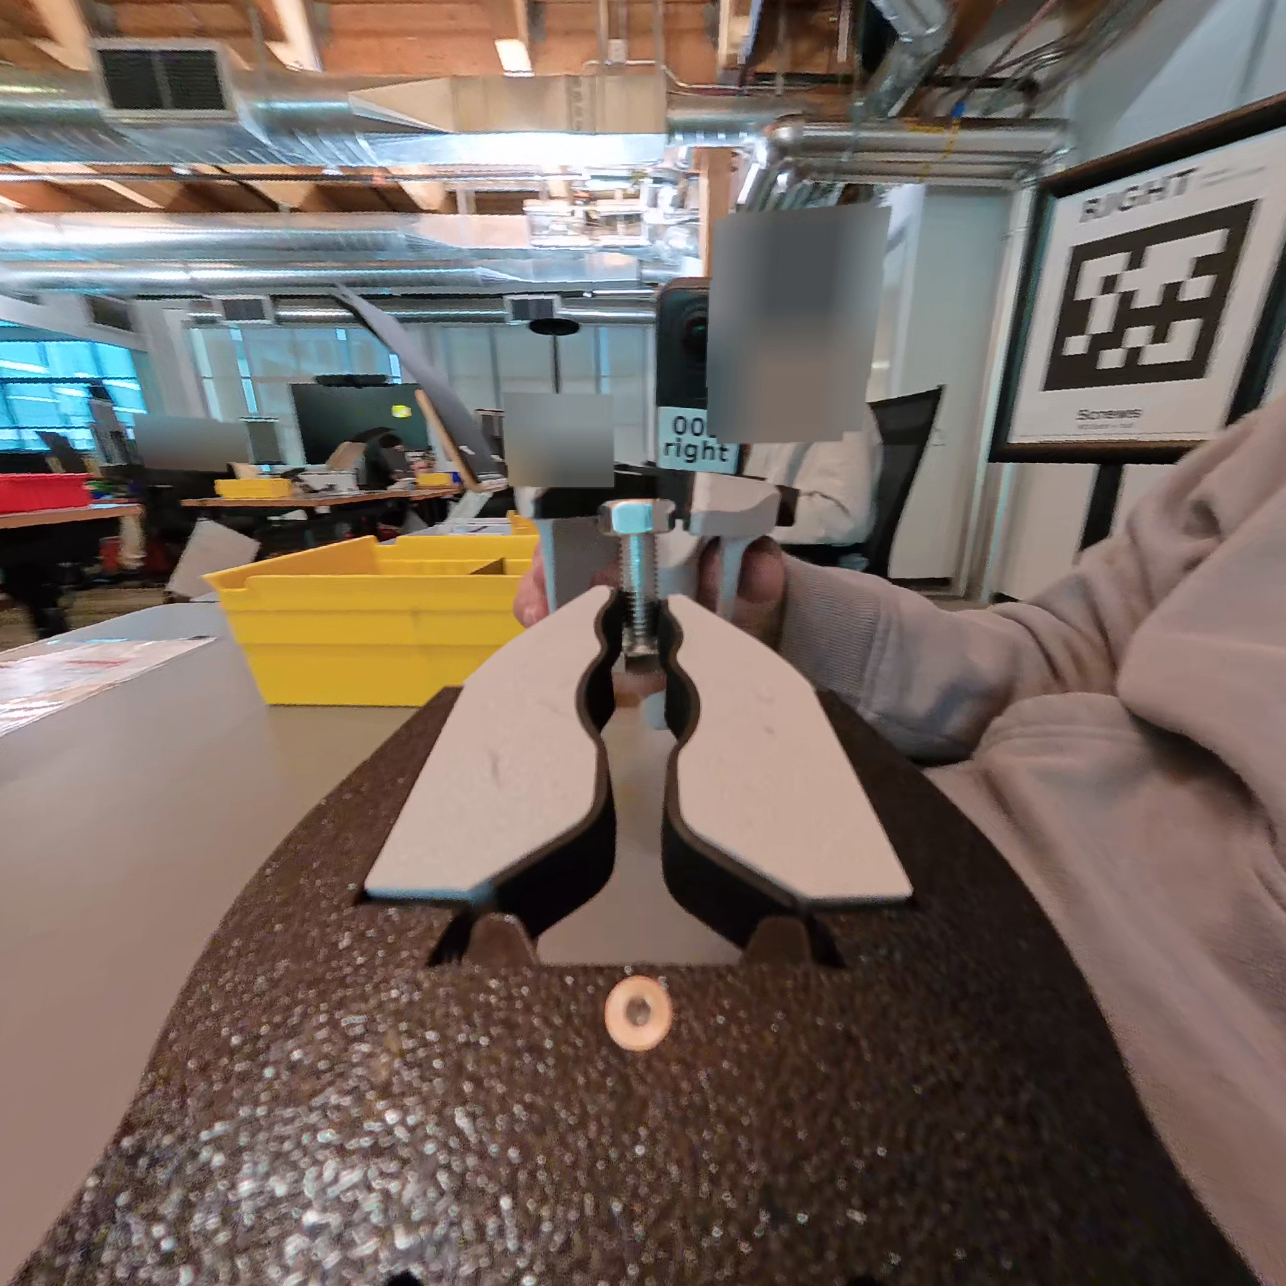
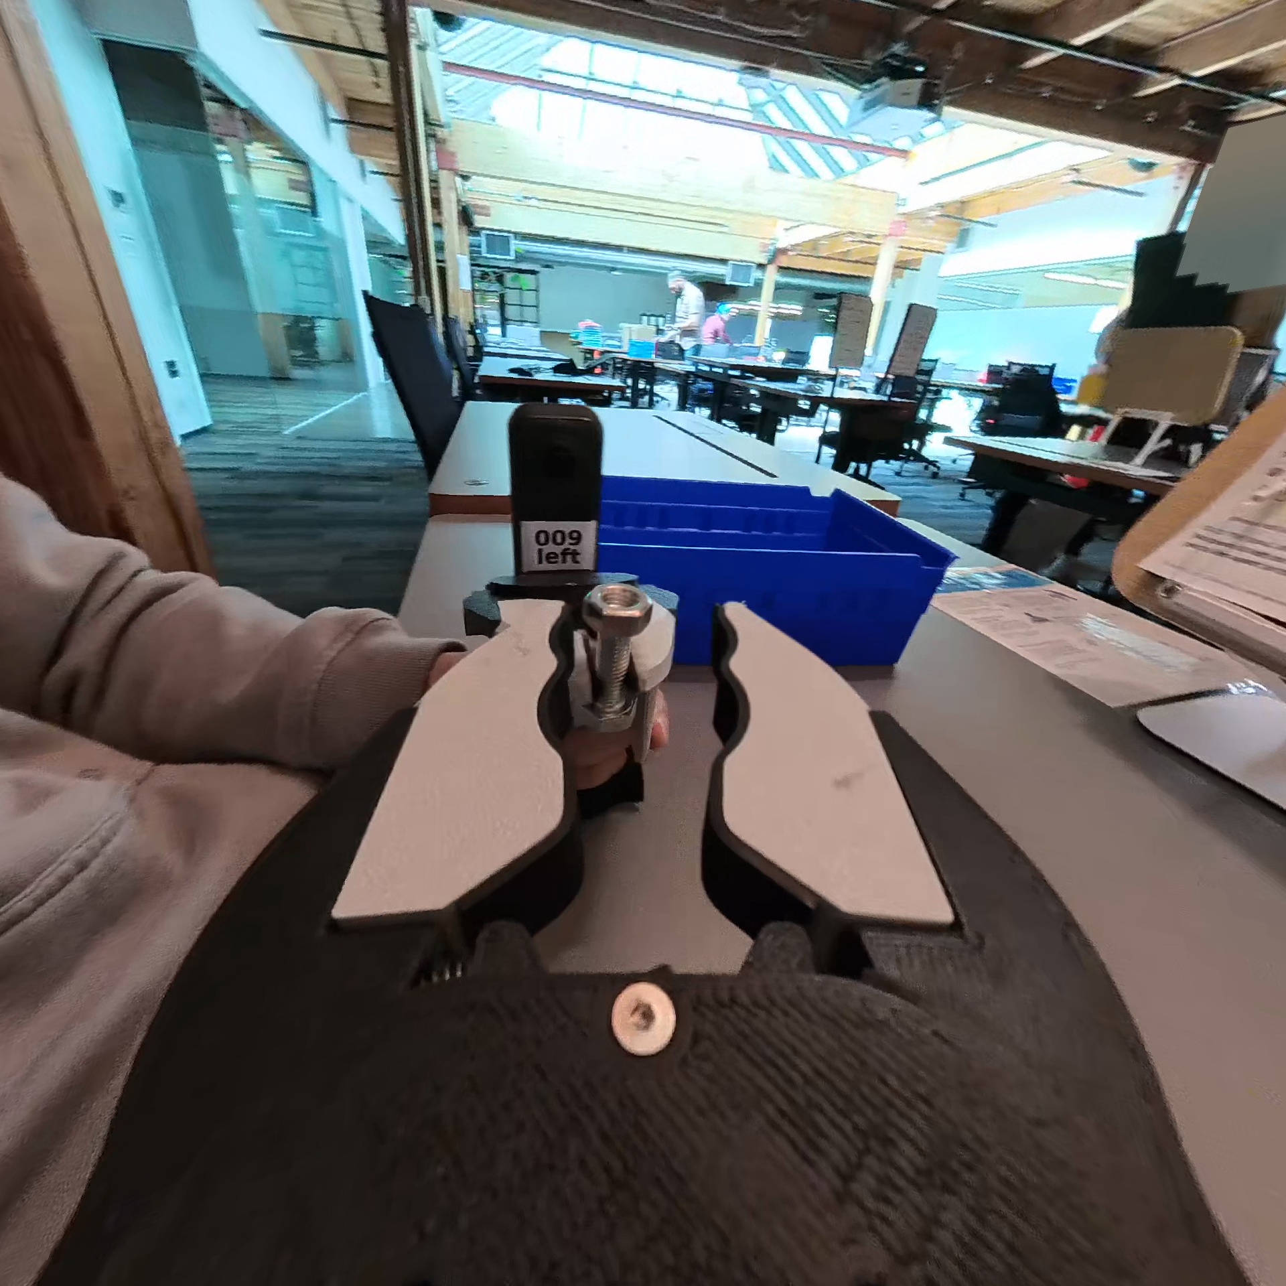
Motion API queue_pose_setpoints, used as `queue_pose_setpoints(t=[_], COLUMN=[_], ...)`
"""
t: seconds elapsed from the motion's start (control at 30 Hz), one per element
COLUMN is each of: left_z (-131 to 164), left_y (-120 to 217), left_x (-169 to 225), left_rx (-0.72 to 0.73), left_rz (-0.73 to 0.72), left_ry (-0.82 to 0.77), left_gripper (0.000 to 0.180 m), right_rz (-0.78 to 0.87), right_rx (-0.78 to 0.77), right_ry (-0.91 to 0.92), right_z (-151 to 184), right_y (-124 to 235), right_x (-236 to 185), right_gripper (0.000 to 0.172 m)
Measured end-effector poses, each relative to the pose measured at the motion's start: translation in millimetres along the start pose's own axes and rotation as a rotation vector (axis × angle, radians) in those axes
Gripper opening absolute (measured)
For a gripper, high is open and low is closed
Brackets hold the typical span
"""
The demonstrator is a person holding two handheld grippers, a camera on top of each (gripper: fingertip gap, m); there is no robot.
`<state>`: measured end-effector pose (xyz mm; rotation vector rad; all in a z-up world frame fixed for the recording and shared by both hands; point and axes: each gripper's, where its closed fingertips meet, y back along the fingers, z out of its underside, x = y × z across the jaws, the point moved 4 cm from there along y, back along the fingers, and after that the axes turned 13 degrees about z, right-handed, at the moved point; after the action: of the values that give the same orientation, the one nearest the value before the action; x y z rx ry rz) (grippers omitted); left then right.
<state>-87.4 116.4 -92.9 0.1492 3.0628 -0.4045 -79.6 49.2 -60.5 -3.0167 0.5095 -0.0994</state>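
Steel hex bolt with a hex nut on its threaded end, held above the grey surface.

**Position.** In the left wrist view the bolt stands at centre frame, head uppermost. Its shank runs down into the left gripper, whose jaws are clamped on the threaded part. In the right wrist view it lies just left of centre, nut at the top. The right gripper has its jaws well apart with the bolt between them, nearer the left-hand finger. Neither pad presses on it.

**Handling (a judgement).** The bolt is probably rigid, dense for its size and not fragile. Bright plating makes the head slippery. The threads give the pads some bite, and the flats of head or nut offer the surest hold.

**Appearance.** Bright silvery metal, six-sided head, even thread.

**Surroundings.** A yellow bin at centre left and a blue bin at centre right rest on the surface behind.
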Motion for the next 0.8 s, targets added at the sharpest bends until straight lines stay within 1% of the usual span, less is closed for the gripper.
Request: queue_pose_setpoints(t=[0.03, 0.07, 0.17, 0.2, 0.23, 0.27, 0.33, 0.43, 0.5, 0.6, 0.67, 0.73, 0.8], left_z=[-0.7, -1.1, -3.4, -4.1, -4.8, -5.6, -6.4, -6.4, -5.6, -4.3, -3.2, -2.6, -2.4], left_y=[2.8, 6.3, 16.6, 19.1, 21.1, 22.9, 25.5, 25.7, 24.4, 22.5, 21.6, 21.1, 20.6], left_x=[-3.6, -8.0, -17.2, -19.1, -20.5, -21.7, -23.5, -23.6, -23.3, -22.7, -22.7, -22.7, -21.5], left_rx=[0.004, 0.006, -0.004, -0.005, -0.005, -0.004, -0.005, -0.006, -0.011, -0.027, -0.039, -0.044, -0.038], left_rz=[-0.039, -0.092, -0.225, -0.259, -0.288, -0.314, -0.352, -0.357, -0.35, -0.345, -0.347, -0.344, -0.32], left_ry=[-0.004, -0.013, -0.055, -0.068, -0.078, -0.087, -0.1, -0.102, -0.099, -0.106, -0.109, -0.107, -0.09], left_gripper=[0.008, 0.008, 0.008, 0.008, 0.008, 0.008, 0.008, 0.008, 0.008, 0.008, 0.008, 0.008, 0.008], right_rz=[0.031, 0.07, 0.153, 0.209, 0.275, 0.318, 0.366, 0.443, 0.463, 0.481, 0.48, 0.471, 0.418], right_rx=[0.001, 0.009, 0.039, 0.045, 0.044, 0.042, 0.036, 0.028, 0.044, 0.053, 0.064, 0.054, 0.026], right_ry=[-0.012, -0.022, -0.046, -0.053, -0.059, -0.064, -0.059, -0.058, -0.064, -0.069, -0.063, -0.025, 0.033], right_z=[-0.5, -1.7, -4.3, -3.7, -1.5, 1.4, 7.2, 12.3, 11.6, 11.1, 10.1, 10.1, 9.2], right_y=[-1.0, -2.6, -12.6, -17.7, -22.9, -28.0, -36.1, -40.7, -39.9, -38.3, -37.3, -37.3, -36.9], right_x=[3.1, 6.3, 5.7, 6.6, 8.2, 7.2, 1.7, 0.9, 1.2, 3.3, 3.2, 2.3, 1.0], right_gripper=[0.043, 0.044, 0.043, 0.041, 0.039, 0.041, 0.039, 0.035, 0.03, 0.029, 0.021, 0.02, 0.019])
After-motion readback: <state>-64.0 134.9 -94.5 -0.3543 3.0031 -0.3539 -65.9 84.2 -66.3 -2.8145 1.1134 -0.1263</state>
